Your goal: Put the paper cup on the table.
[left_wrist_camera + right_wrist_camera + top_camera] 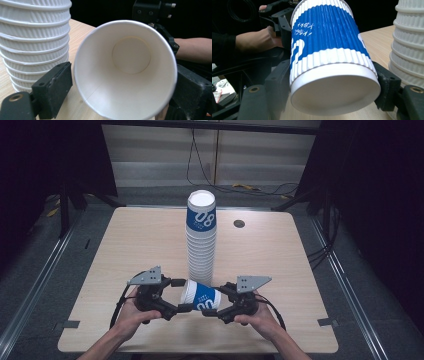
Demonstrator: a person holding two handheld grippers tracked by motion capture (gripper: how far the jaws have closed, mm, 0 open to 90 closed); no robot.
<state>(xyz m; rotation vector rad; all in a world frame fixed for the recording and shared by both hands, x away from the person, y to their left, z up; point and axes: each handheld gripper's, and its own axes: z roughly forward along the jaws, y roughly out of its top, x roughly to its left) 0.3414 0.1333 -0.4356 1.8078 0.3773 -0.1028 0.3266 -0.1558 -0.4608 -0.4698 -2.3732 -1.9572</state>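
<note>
The paper cup [200, 296] lies on its side near the table's [125, 250] front edge, just before the one tall stack of cups [201, 240]. We hold it from both ends: our left gripper [176, 295] spans the open mouth, one pad apart from the rim, while our right gripper [216, 301] clasps its base. Two grippers, one loose cup.

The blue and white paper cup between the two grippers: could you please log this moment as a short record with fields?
held item: paper cup, lying on its side above the table
cup mouth: faces the left gripper
cup base: faces the right gripper
left jaws: either side of the rim
right jaws: pressed on the base end
nearby: tall cup stack, upright just behind
</note>
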